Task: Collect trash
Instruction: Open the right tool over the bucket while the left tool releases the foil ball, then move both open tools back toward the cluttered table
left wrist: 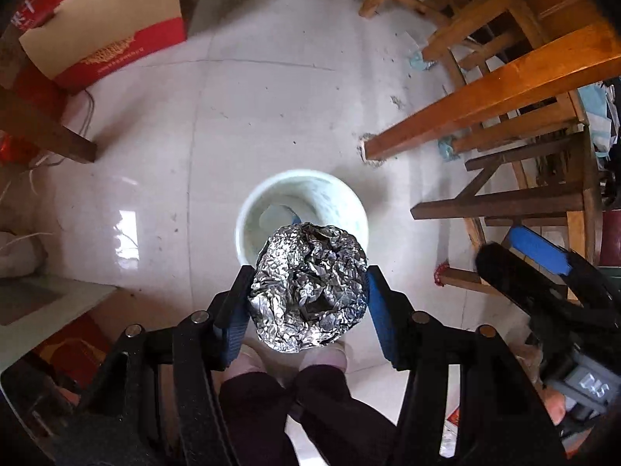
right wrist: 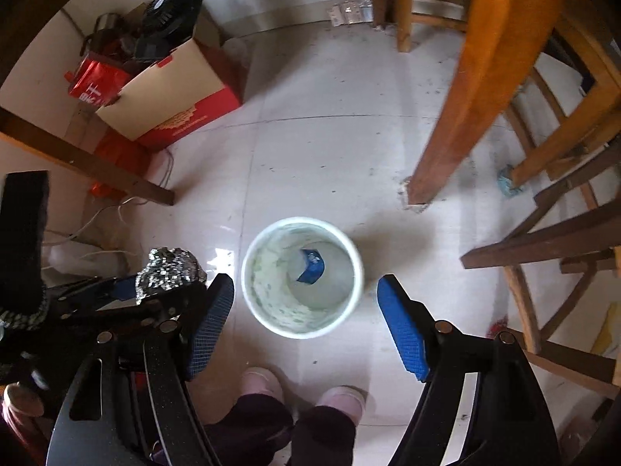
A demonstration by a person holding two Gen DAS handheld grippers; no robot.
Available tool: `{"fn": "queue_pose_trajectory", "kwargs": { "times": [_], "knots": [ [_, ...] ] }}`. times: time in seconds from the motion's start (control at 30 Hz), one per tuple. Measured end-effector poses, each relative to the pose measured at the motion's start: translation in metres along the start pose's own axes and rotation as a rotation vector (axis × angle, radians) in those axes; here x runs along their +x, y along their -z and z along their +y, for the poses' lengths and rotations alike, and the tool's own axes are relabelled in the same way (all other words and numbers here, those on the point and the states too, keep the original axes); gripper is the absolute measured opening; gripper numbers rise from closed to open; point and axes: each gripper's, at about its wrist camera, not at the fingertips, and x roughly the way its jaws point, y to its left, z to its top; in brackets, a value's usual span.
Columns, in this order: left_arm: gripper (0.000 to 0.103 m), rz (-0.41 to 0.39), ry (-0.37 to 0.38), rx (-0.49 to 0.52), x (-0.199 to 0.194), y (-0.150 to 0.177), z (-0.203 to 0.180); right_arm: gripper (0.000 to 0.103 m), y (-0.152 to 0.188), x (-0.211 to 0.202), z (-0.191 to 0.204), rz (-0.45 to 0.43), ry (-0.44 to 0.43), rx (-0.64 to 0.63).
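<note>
Glossy pale tiled floor — wooden chairs, cardboard box.

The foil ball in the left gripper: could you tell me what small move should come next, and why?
Probably open the left gripper: the foil ball it pinches hangs above the white bin, so it should drop in.

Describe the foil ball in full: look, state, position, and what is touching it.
The foil ball is a crumpled lump of shiny silver foil, roughly round, creased all over with dark folds. It sits between the blue pads of the left tongs, which press on both its sides and hold it in the air. In the left wrist view it overlaps the white bin standing on the tiled floor below. Nothing else touches it.
</note>
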Motion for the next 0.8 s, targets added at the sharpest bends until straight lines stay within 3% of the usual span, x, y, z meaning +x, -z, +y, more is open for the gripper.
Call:
{"fn": "queue_pose_trajectory", "kwargs": {
  "times": [0.17,0.37,0.6,0.8],
  "knots": [
    [0.061,0.030,0.022,0.012,0.003,-0.006,-0.012,0.074,-0.002,-0.016,-0.008,-0.015,0.026,0.019],
    [0.061,0.019,-0.003,0.052,-0.027,-0.003,-0.026,0.073,-0.008,-0.040,-0.006,-0.026,0.022,0.037],
    [0.060,-0.031,-0.024,0.070,-0.106,-0.002,-0.042,0.073,-0.019,-0.093,0.013,-0.047,0.023,0.025],
    [0.060,-0.118,-0.024,0.082,-0.204,-0.003,-0.056,0.073,-0.031,-0.160,0.035,-0.088,0.025,0.020]
  ]
}}
